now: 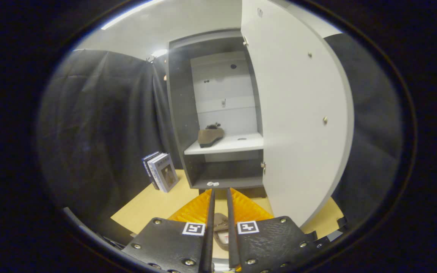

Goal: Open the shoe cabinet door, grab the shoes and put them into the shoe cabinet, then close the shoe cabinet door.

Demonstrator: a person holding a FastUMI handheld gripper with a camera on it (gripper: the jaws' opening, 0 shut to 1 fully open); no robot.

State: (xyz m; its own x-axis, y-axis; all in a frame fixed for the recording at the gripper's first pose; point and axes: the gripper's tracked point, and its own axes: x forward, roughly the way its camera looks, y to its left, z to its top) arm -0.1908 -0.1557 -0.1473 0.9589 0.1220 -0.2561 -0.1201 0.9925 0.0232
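The shoe cabinet (178, 125) stands ahead on the wooden table with its white door (298, 125) swung open to the right. On its white shelf (237, 145) rests one tan shoe (211, 135), toward the left side. My gripper (220, 191) points at the cabinet's bottom edge. Its fingers (197, 212) are drawn close together, and a second tan shoe (221, 232) sits in the narrow gap between them, low near their base. Most of that shoe is hidden by the fingers.
A few books (160, 170) lean upright left of the cabinet on the wooden table (150, 208). A small white piece (212, 184) lies on the cabinet's bottom lip. Black cloth walls the booth on both sides.
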